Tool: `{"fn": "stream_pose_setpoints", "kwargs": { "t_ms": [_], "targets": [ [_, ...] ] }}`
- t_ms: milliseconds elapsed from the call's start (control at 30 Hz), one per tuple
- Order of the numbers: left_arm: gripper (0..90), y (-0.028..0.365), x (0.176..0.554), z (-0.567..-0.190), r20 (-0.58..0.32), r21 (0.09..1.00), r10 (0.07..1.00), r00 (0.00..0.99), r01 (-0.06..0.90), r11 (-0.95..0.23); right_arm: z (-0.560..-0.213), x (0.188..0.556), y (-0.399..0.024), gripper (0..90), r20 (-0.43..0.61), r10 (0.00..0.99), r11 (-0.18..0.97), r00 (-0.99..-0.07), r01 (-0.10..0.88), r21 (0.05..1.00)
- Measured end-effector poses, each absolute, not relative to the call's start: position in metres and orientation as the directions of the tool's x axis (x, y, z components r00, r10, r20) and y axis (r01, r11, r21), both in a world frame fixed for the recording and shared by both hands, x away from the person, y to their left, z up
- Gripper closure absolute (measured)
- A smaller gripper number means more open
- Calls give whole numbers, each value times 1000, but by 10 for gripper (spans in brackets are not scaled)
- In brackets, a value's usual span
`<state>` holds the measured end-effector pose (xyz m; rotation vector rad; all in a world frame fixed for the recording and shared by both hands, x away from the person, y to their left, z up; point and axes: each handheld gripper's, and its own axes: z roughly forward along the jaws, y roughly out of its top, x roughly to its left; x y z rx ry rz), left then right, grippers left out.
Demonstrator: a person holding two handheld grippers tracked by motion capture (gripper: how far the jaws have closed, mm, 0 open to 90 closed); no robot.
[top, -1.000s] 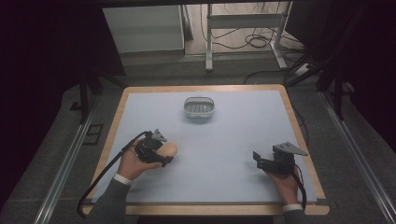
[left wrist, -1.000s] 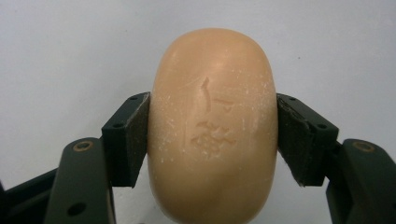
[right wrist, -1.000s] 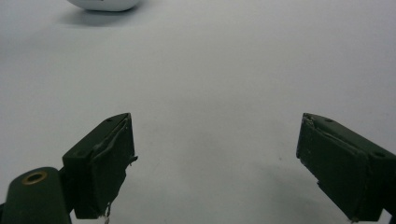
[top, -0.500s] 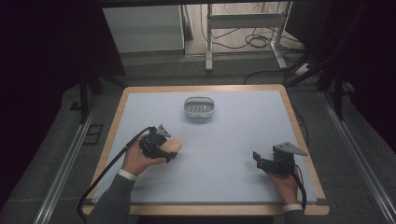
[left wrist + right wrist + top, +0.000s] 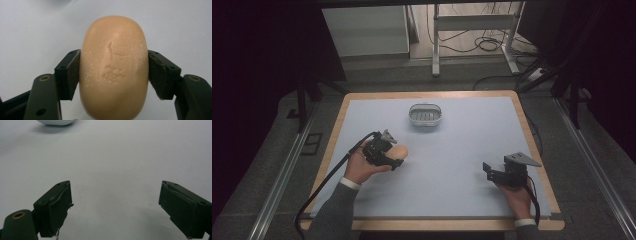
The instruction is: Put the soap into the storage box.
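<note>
A peach oval bar of soap (image 5: 113,67) sits between the two black jaws of my left gripper (image 5: 113,72), whose pads press on both its sides. From above, the soap (image 5: 400,151) shows at the tip of the left gripper (image 5: 394,156), held in a hand over the left part of the table. A white soap dish (image 5: 425,115) with a ribbed floor stands at the back middle. My right gripper (image 5: 488,170) rests near the front right, its jaws wide apart (image 5: 115,207) with bare table between them.
The table has a pale blue mat (image 5: 462,145) with a wooden rim (image 5: 537,150). A black cable (image 5: 332,180) trails from the left gripper over the front left edge. Beyond the table lie a dark floor, metal stand legs and cables.
The left hand with the soap has shifted slightly toward the back of the table. The right gripper has stayed where it was.
</note>
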<state>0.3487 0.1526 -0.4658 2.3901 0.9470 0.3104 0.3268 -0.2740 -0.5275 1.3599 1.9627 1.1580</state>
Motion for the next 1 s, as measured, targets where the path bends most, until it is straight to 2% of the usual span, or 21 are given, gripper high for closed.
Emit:
{"fn": "stream_pose_setpoints", "kwargs": {
  "t_ms": [1000],
  "targets": [
    [323, 142, 369, -455, 22, 566, 682, 731, 553, -611, -528, 327, -274, 114, 73, 919, 148, -388, 510, 847]
  ]
}}
